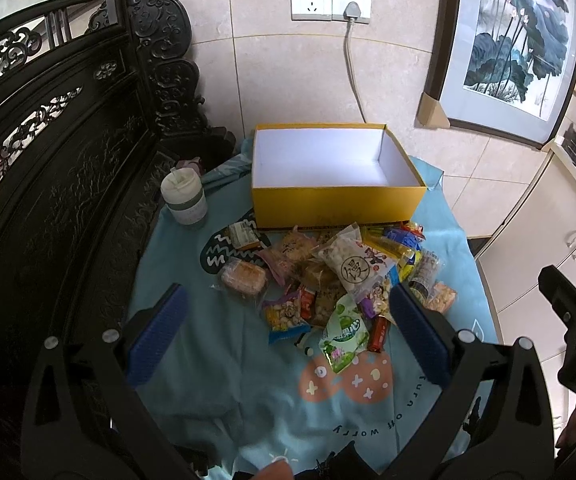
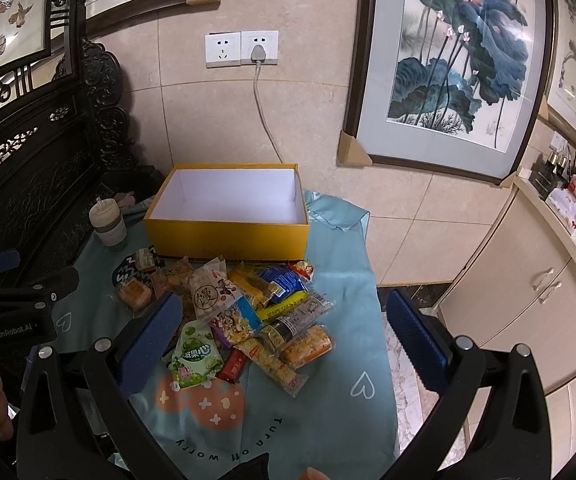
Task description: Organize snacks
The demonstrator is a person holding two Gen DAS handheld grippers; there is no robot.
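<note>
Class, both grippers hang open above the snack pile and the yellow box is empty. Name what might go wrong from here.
1. The snacks overlap in a heap, so a gripper may well pinch two packets or drag neighbours along.
2. The cup stands beside the yellow box; a leftward swing might tip it.
3. The cloth could bunch under a low grab.

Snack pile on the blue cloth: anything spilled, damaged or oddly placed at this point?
Nothing looks damaged or spilled. The snack packets lie in a loose heap in front of the yellow box, which is empty. Both grippers, left and right, are open, holding nothing.
</note>
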